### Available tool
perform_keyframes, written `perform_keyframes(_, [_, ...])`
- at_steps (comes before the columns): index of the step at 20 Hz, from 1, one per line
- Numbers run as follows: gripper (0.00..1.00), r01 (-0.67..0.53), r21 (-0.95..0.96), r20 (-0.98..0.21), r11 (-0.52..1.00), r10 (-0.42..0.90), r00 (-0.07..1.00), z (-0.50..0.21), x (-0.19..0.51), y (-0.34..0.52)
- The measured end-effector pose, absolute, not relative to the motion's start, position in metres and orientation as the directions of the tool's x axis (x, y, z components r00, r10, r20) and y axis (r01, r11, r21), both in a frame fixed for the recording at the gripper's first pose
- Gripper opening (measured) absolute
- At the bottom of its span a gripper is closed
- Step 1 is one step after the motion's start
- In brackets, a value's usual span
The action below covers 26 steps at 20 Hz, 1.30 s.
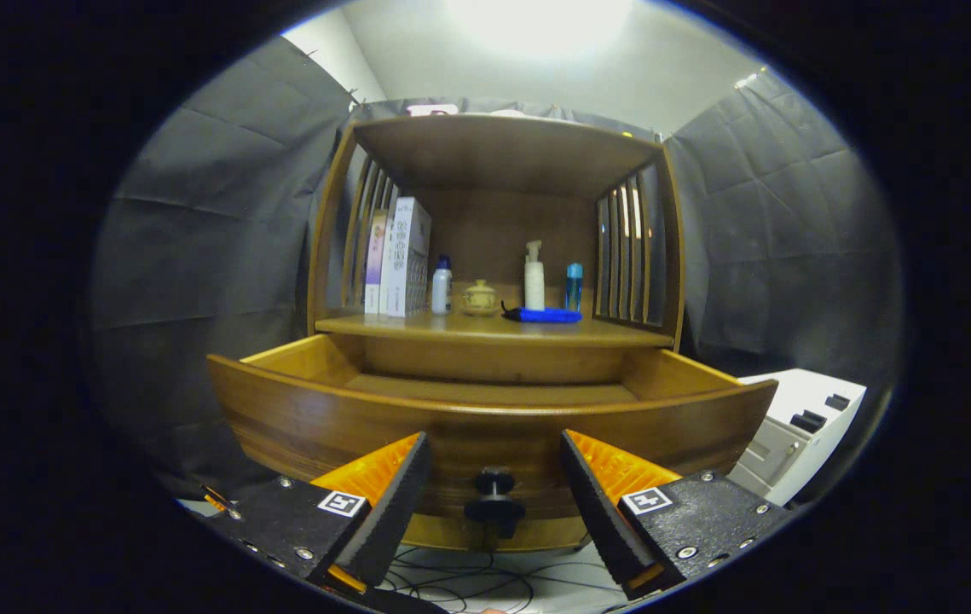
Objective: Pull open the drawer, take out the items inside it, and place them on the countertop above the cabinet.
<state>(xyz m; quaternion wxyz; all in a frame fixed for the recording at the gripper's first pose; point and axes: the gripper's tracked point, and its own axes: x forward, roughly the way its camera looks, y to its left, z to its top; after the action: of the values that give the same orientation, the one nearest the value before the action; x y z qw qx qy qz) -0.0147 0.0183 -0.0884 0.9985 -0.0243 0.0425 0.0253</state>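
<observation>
Right, the gripper sits low in the centre of the frame with its two fingers spread wide apart, gripping nothing. Between them stands the dark knob of the drawer, and there is a clear gap on either side of it, so neither finger touches the knob.

The drawer is pulled out toward the camera, its curved wooden front sweeping across the lower middle of the frame. Its bare wooden floor shows just past the front edge, and from this angle nothing can be seen lying on the part that is visible.

Above the drawer, in the middle of the frame, runs the countertop of the wooden cabinet, with slatted side panels and a top board over it. On that countertop, from left to right: a couple of tall boxes standing upright at the left, a small white bottle with a blue cap just beside them, a little round lidded pot near the centre, then a white pump bottle, and a slim blue bottle to its right. A blue folded thing lies flat in front of the pump bottle.

At lower right, beside the drawer's end, sits a white unit with dark handles. Below the drawer, between the fingers, cables trail over a pale floor.
</observation>
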Motion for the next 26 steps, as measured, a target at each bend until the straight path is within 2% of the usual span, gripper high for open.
perform_keyframes(5, [0.93, -0.065, -0.046, -0.093, 0.997, 0.061, 0.994, -0.054, 0.004, 0.033])
perform_keyframes(12, [0.94, -0.004, -0.079, -0.169, 0.997, -0.01, 0.985, -0.03, 0.048, 0.034])
perform_keyframes(17, [0.94, 0.057, -0.037, -0.291, 0.998, -0.065, 0.954, -0.041, 0.074, 0.027])
perform_keyframes(21, [0.94, 0.101, -0.078, -0.421, 0.992, -0.125, 0.898, -0.066, 0.093, 0.017])
perform_keyframes(26, [0.95, 0.091, -0.088, -0.556, 0.992, -0.124, 0.822, -0.096, 0.103, 0.024])
